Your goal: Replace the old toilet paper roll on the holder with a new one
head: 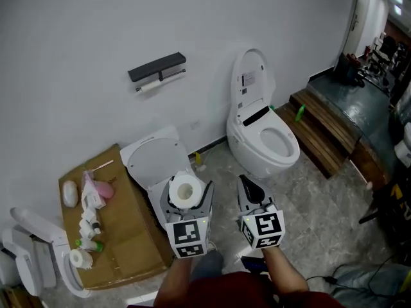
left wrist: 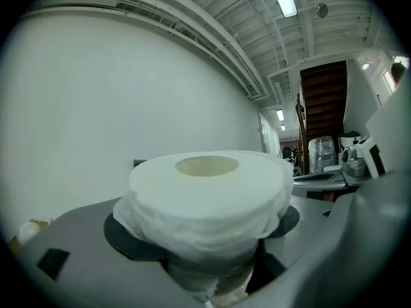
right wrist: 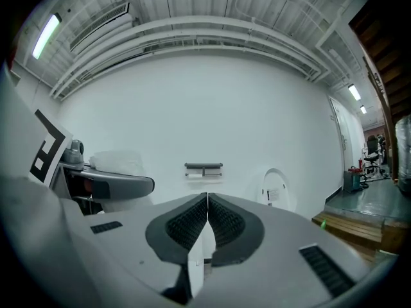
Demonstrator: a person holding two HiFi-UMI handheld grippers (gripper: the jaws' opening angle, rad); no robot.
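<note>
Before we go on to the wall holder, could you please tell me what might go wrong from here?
The new roll is pinched by its soft sides in the fingers of the left gripper; it could deform, slip or unwind. The old roll is still on the holder, and the right gripper is shut, so it must open first to remove it.
</note>
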